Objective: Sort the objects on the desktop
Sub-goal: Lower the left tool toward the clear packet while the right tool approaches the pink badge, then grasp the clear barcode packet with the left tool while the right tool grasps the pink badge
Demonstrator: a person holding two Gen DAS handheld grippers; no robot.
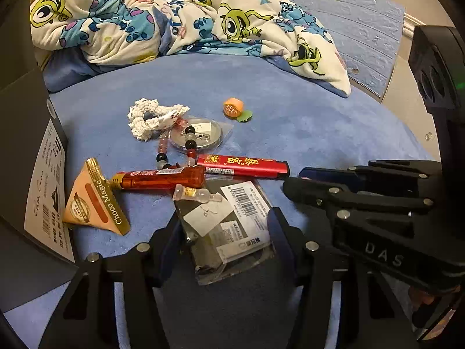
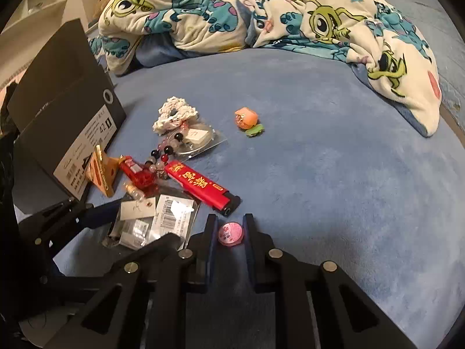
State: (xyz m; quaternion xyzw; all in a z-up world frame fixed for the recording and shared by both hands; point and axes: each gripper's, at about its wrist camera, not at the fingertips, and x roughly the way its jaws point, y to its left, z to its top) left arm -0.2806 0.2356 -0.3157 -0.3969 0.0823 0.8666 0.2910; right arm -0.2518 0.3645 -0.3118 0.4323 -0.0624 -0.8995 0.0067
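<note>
Small objects lie on a blue plush surface. My left gripper (image 1: 223, 226) is open, its fingers either side of a clear plastic packet with a barcode label (image 1: 232, 224). My right gripper (image 2: 231, 229) has its fingers close around a small pink round disc (image 2: 231, 233); it also shows in the left wrist view (image 1: 293, 180). Near them lie a red lighter with gold characters (image 1: 244, 165), a clear red lighter (image 1: 162, 178), a small glass vial (image 1: 194, 194), a bead bracelet (image 1: 186, 148), a white crochet scrunchie (image 1: 151, 117), an orange toy (image 1: 233, 107) and a Choco Magic triangle packet (image 1: 93, 203).
A dark shoebox (image 2: 66, 133) stands open at the left (image 1: 43, 192). A crumpled cartoon-print blanket (image 1: 186, 17) lies across the back. A round item in a clear bag (image 1: 197, 136) sits under the bracelet. The blue surface extends to the right (image 2: 334, 174).
</note>
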